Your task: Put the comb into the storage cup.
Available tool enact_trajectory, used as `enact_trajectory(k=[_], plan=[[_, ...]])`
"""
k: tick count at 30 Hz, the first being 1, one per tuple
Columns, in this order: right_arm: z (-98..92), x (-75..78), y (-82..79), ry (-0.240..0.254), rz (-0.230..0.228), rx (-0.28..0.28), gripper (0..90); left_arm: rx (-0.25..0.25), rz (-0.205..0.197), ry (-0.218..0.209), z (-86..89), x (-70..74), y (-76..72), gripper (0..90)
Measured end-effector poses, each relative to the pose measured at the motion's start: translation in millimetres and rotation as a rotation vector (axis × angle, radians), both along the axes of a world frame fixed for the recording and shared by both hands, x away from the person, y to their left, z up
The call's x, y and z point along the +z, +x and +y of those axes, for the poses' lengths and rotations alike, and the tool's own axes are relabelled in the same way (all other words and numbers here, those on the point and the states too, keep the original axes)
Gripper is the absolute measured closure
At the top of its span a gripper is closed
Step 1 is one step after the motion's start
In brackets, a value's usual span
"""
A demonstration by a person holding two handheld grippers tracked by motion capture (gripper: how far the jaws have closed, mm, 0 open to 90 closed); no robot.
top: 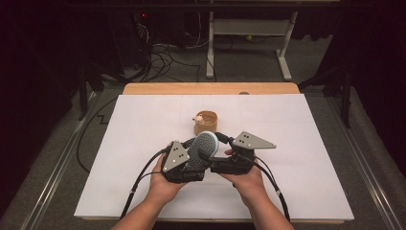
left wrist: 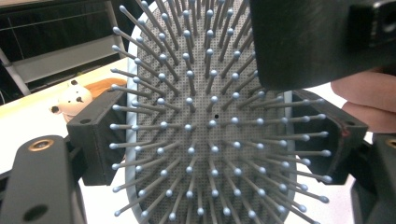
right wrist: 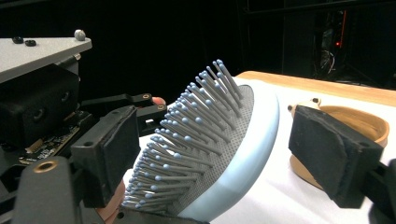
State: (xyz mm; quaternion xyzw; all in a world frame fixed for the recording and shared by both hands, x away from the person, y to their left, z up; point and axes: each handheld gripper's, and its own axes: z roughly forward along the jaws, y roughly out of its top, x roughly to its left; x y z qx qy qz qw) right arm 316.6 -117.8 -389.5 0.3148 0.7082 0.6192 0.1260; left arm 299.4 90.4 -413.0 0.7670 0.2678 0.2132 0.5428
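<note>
Pale blue oval hairbrush with grey bristle pad (top: 203, 148) held above white-covered table (top: 143, 143), between two handheld grippers.

Clamped across its width by left gripper (left wrist: 212, 135), black fingers (left wrist: 95, 140) pressing on both rims, bristles facing that camera. Bracketed by right gripper (right wrist: 219, 154): fingers (right wrist: 112, 149) spread, one against bristle tips, other standing clear of the blue back, not yet pinching. Just beyond on the table: round wooden cup (top: 207, 122) with small white bear figure (top: 197, 119) at its rim.

Left gripper (top: 194, 154), right gripper (top: 221, 149): black bodies, grey three-cornered plates with screws, black cables; forearms bare.
</note>
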Motion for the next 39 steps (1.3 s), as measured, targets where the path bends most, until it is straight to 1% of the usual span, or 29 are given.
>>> enact_trajectory(k=[4,12,15,19,24,28,32,34,39], plan=[[1.2,-0.7,1.2,0.008,0.001,0.004,21.0,-0.003,-0.002,0.001,-0.5,0.0,-0.3,20.1],[3.5,-2.5,2.2,0.026,0.023,0.019,25.9,-0.003,-0.003,0.007,0.4,0.6,-0.3,20.1],[2.9,-3.0,3.6,0.041,0.051,0.021,27.1,-0.003,-0.005,0.006,0.8,1.2,-0.7,20.1],[3.4,-3.8,4.4,0.054,0.072,0.028,30.2,0.000,-0.009,0.004,1.2,1.6,-0.9,20.1],[3.6,-4.5,5.3,0.063,0.087,0.037,32.3,0.002,-0.011,0.006,1.0,1.8,-1.2,20.1],[3.3,-4.5,5.2,0.070,0.099,0.051,37.5,0.001,-0.009,0.007,0.4,1.4,-1.1,20.1],[2.2,-4.1,6.2,0.080,0.112,0.052,38.1,0.002,-0.010,0.011,0.1,1.2,-1.4,20.1],[1.5,-3.7,6.4,0.088,0.119,0.047,38.0,0.002,-0.010,0.005,-0.8,1.0,-1.7,20.1],[1.4,-4.1,7.0,0.090,0.132,0.052,39.4,0.001,-0.008,0.008,-1.3,0.8,-1.8,20.1]])
